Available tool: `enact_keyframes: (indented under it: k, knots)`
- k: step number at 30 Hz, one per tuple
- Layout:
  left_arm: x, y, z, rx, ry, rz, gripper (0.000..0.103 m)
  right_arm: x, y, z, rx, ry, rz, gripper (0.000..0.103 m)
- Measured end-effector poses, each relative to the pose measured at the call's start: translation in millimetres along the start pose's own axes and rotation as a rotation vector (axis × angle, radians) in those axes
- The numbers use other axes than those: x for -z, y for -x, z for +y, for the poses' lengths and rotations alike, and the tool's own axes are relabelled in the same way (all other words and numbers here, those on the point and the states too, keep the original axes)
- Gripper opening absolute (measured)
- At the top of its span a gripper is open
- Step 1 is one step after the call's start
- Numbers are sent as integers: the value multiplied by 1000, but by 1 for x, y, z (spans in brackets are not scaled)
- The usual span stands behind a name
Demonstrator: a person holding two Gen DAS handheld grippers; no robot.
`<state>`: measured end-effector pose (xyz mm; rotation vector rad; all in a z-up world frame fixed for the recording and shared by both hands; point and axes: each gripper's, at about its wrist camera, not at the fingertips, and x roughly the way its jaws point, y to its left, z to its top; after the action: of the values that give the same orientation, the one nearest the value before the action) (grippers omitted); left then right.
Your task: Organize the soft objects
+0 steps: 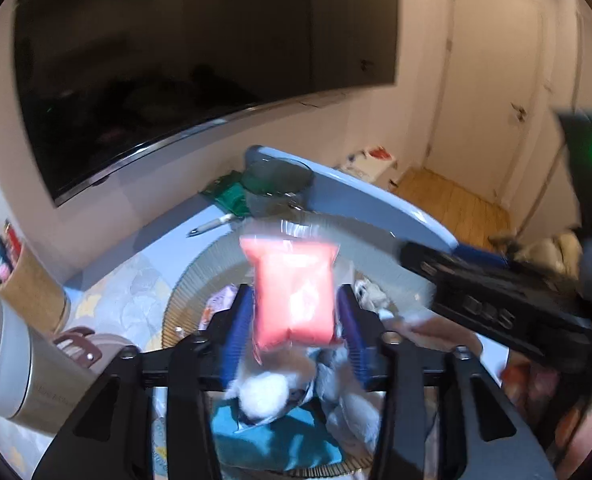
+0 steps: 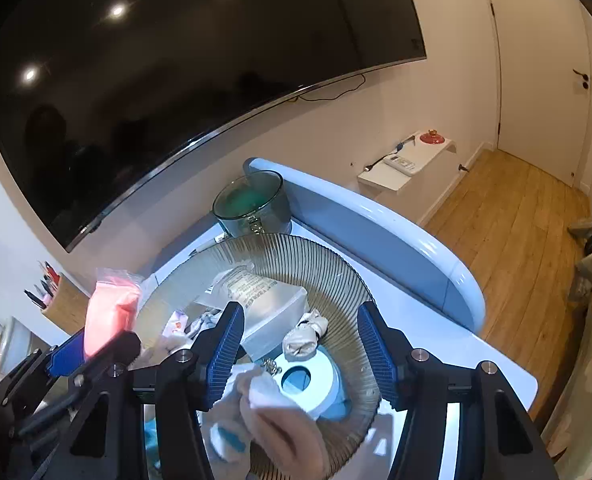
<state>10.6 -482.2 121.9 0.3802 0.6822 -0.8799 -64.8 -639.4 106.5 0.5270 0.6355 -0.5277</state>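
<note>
Left gripper [image 1: 296, 320] jaws parted around clear plastic pouch of pink powder [image 1: 294, 292], grip uncertain, right gripper [image 2: 300, 344] open and empty above ribbed glass bowl [image 2: 336, 264] of soft items

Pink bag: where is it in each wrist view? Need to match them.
Left wrist: the pink bag sits centre frame, between the left hand-held gripper's blue fingers.
Right wrist: the same bag shows at the left edge, above the left hand-held gripper's tip.
Shared landmark: the ribbed round tray, with the green glass bowl behind it.
</note>
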Motion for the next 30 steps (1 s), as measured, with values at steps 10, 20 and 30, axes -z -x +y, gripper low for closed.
enact_keyframes:
  k: [10, 20, 30]
  knots:
    - [24, 49, -3, 136, -64, 1, 83, 0, -3, -25, -147, -113, 59, 79]
    - [75, 147, 20, 42, -95, -90, 84, 14, 34, 0, -185, -31, 30, 79]
    - [144, 233, 109, -120, 96, -138, 84, 67, 103, 67, -610, 257, -138, 83]
